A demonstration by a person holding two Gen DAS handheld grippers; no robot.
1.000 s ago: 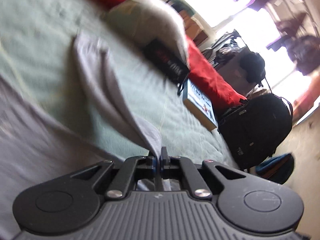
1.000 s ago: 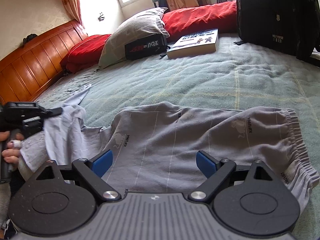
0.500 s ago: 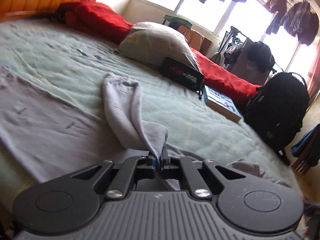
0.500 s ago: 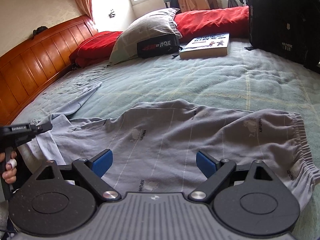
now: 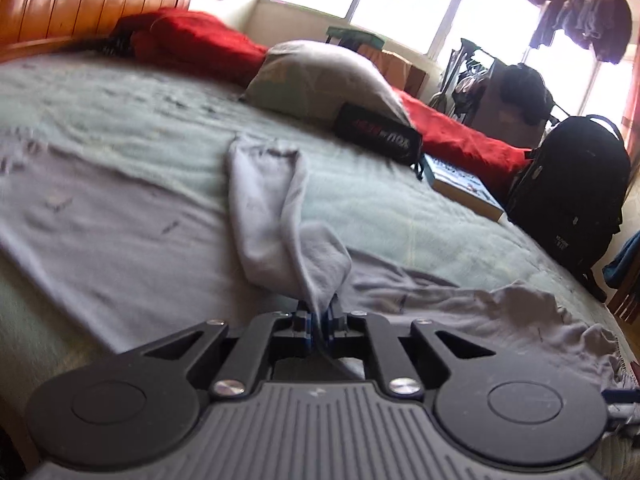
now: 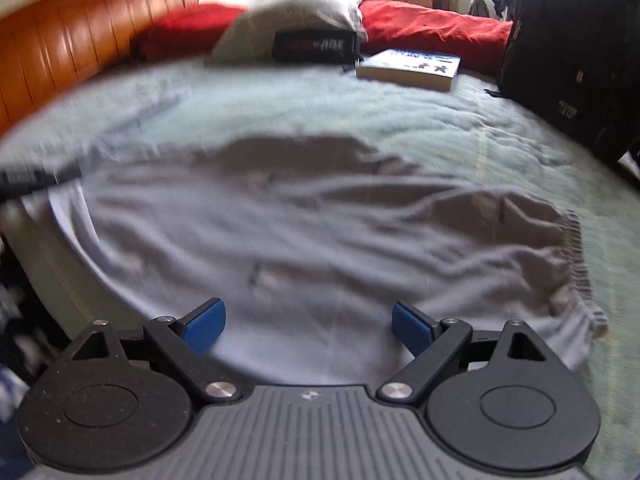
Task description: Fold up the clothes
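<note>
A pair of grey trousers [image 6: 304, 240] is being spread across the pale green bedspread [image 5: 132, 128], with the elastic waistband [image 6: 576, 264] lying toward the right of the right wrist view. One trouser leg [image 5: 268, 208] is being held up off the bed by the left gripper [image 5: 319, 322]: its jaws are opening, yet a pinch of the grey fabric is seen running down between the blue pads, which are apparently pressing on it, though the gap is too narrow and shadowed to be read with certainty. The leg is being drawn in a twisted band from its cuff, lying flat farther up the bed, down to the jaws. The right gripper [image 6: 306, 326] is being held above the near edge of the trousers with its blue pads [image 6: 204, 326] spread wide apart, nothing being gripped between them; the cloth is lying below them. In the right wrist view, which is being smeared by blur, a dark bar at the left edge is probably being formed by the left gripper. A grey pillow [image 5: 320, 76], a black pouch [image 5: 378, 136], a book [image 6: 408, 68] and a black backpack [image 5: 568, 192] are being kept well apart from the trousers, near red cushions [image 5: 200, 48] and the wooden headboard [image 6: 60, 56].
</note>
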